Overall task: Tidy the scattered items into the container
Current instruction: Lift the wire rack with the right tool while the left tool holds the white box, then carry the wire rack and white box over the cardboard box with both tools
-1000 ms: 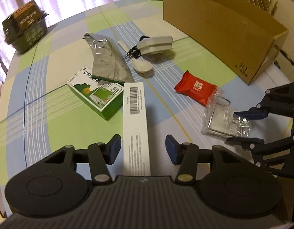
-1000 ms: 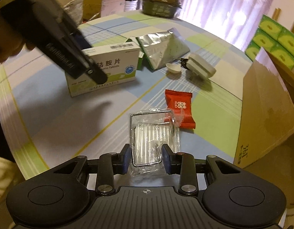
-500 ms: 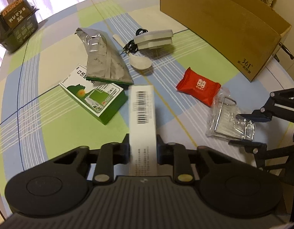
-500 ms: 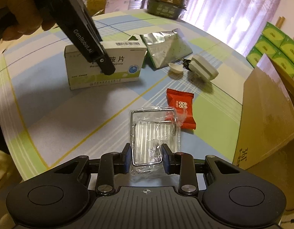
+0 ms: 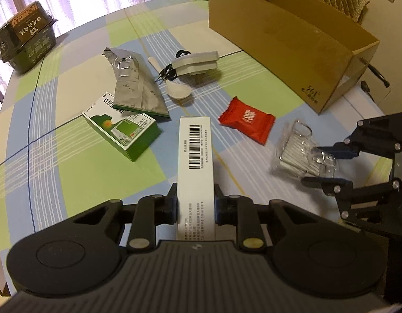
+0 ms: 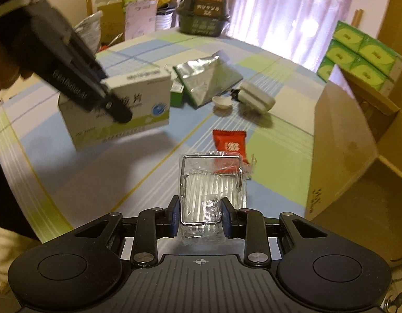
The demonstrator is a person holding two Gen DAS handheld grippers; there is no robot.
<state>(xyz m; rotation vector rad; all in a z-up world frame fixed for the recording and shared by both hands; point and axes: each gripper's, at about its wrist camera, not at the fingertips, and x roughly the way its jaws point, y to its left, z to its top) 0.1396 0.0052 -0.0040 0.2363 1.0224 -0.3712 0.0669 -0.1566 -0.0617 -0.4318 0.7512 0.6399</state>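
Now my left gripper (image 5: pixel 196 205) pinches the white box (image 5: pixel 195 156) at its near end, low in the middle of the frame. It looks light and stiff, so its flat sides are good to squeeze. My right gripper (image 6: pixel 200 213) pinches the clear bag (image 6: pixel 210 190), which looks soft and slippery. At upper right waits the cardboard box (image 5: pixel 284 41).

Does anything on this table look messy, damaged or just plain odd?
Mostly clutter. A crumpled silver foil pouch lies partly across the green box, and a white spoon sits among medicine packs beside a grey-white device with its tangled black cord. Nothing looks spilled or broken.
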